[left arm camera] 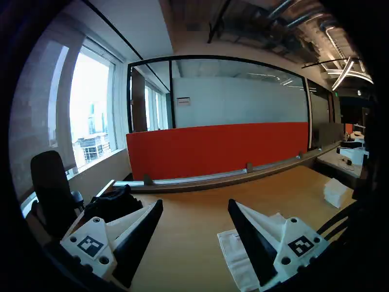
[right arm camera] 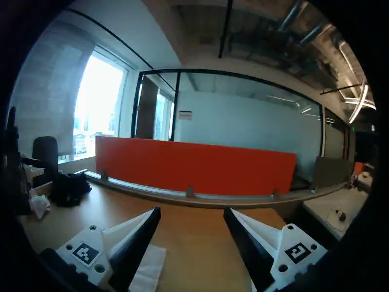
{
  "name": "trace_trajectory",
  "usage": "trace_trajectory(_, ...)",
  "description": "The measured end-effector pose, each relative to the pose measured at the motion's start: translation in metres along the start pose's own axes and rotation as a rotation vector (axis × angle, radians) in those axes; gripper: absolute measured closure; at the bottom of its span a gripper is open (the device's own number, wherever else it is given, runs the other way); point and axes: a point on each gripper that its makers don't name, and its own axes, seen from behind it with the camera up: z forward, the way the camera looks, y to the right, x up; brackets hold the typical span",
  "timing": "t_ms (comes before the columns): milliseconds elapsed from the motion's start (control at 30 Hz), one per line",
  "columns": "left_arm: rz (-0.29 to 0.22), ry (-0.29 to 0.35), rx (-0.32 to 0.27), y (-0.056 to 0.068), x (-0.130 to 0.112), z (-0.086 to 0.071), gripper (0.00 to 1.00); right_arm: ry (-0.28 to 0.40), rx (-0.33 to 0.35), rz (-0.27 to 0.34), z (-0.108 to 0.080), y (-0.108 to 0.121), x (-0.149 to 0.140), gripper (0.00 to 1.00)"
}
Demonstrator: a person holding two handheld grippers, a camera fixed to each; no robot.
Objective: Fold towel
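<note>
A white towel (left arm camera: 238, 253) lies flat on the wooden desk (left arm camera: 194, 219), partly under the right finger of my left gripper (left arm camera: 194, 214), which is open above the desk with nothing between its fingers. A stack of folded white towels (left arm camera: 335, 191) sits on the desk at the right. In the right gripper view, a corner of the white towel (right arm camera: 148, 265) shows beside the left finger of my right gripper (right arm camera: 192, 216). That gripper is also open and holds nothing.
An orange divider panel (left arm camera: 219, 148) runs along the back of the desk. A black bag (left arm camera: 109, 204) sits at the desk's left end, with a black office chair (left arm camera: 51, 192) beyond. A crumpled white cloth (right arm camera: 39, 204) lies at the left edge.
</note>
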Motion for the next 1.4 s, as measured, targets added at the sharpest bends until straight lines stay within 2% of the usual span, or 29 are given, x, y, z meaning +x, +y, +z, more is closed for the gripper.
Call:
trace_trajectory(267,0.042,-0.043,-0.110,0.019,0.000,0.002,0.01,-0.067,0.107,-0.065,0.007,-0.044,-0.005,0.00)
trace_trajectory(367,0.048,-0.064,-0.157,0.029,-0.004,0.002,0.00,-0.095,0.161,-0.087,0.007,-0.061,-0.008,0.00)
trace_trajectory(467,0.048,-0.078,-0.186,0.034,-0.008,0.001,0.01,-0.112,0.181,-0.096,0.009,-0.070,-0.009,0.00)
trace_trajectory(867,0.100,-0.137,-0.265,0.049,-0.030,0.000,0.01,-0.189,0.275,-0.155,0.007,-0.104,-0.029,0.00)
trace_trajectory(1067,0.124,-0.174,-0.312,0.062,-0.047,-0.002,0.01,-0.240,0.332,-0.167,0.005,-0.118,-0.053,0.00)
trace_trajectory(1400,0.129,-0.223,-0.344,0.077,-0.082,-0.003,0.01,-0.304,0.372,-0.170,0.004,-0.139,-0.093,0.00)
